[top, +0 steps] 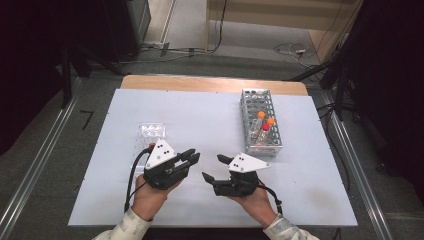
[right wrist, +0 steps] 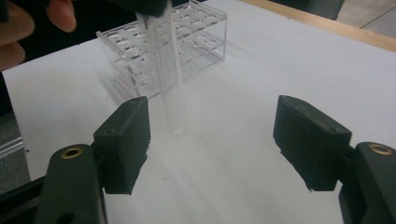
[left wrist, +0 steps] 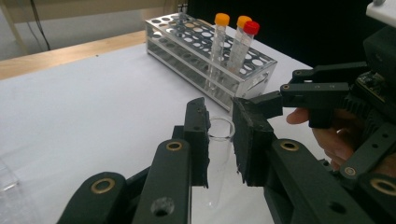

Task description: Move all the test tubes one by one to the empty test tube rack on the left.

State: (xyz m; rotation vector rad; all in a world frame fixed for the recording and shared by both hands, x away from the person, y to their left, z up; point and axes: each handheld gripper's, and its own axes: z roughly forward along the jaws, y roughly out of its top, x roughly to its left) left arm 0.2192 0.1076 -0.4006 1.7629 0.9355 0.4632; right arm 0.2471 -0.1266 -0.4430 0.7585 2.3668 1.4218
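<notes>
Gripping clear tube (left wrist: 218, 140), left gripper (left wrist: 219, 140) (unlabelled)

Right gripper (right wrist: 212, 144) jaws wide apart, nothing between the pads. Clear test tube (right wrist: 168, 79) hangs upright ahead of them, clear plastic rack (right wrist: 187, 37) behind on the white table (right wrist: 261, 70).

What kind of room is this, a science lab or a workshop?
Probably a lab bench set up for recording handling work. A metal rack holds capped test tubes, a clear plastic rack sits nearby, and the left gripper holds an empty glass tube above a white table.
</notes>
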